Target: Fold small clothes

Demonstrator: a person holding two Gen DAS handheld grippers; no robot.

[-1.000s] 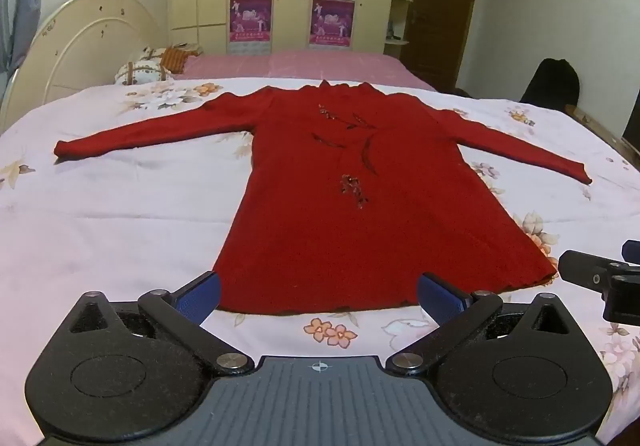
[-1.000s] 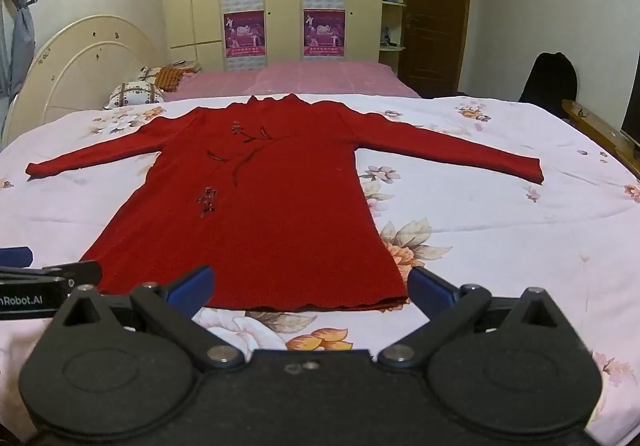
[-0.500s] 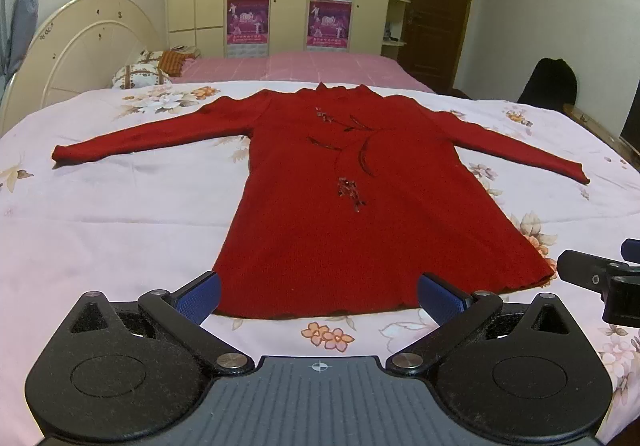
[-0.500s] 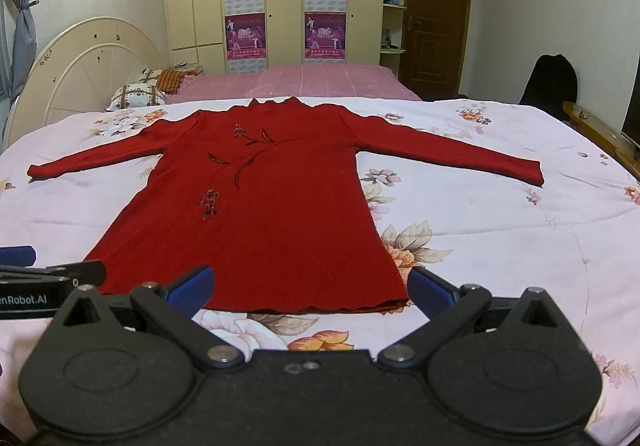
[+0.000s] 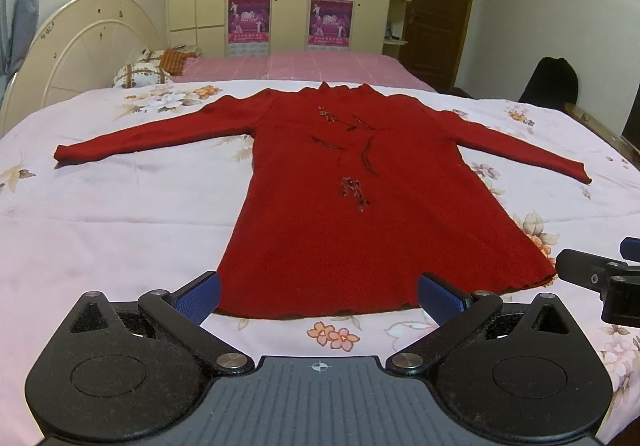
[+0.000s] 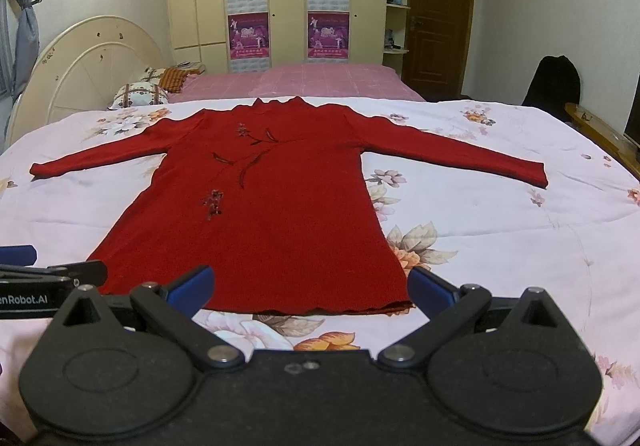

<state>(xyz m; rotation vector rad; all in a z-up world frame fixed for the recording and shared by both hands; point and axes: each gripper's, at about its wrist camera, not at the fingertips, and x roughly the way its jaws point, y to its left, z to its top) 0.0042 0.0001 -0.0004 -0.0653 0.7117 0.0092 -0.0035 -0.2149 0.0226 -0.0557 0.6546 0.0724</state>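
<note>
A red long-sleeved knit dress (image 5: 360, 206) lies flat on the flowered bedspread, sleeves spread out, hem toward me; it also shows in the right wrist view (image 6: 264, 214). My left gripper (image 5: 318, 296) is open and empty, just in front of the hem's left half. My right gripper (image 6: 310, 286) is open and empty, in front of the hem's right half. Each gripper shows at the edge of the other's view: the right one (image 5: 596, 278) and the left one (image 6: 48, 286).
The bedspread (image 5: 100, 214) covers a wide bed. A pink bed (image 5: 304, 64) with pillows (image 5: 140, 72) and a cream headboard (image 5: 80, 58) lie beyond. A black chair (image 5: 554, 80) and a wooden edge (image 6: 600, 130) stand at the right.
Both grippers have moved slightly forward toward the hem and tilted a little. The dress has not moved.
</note>
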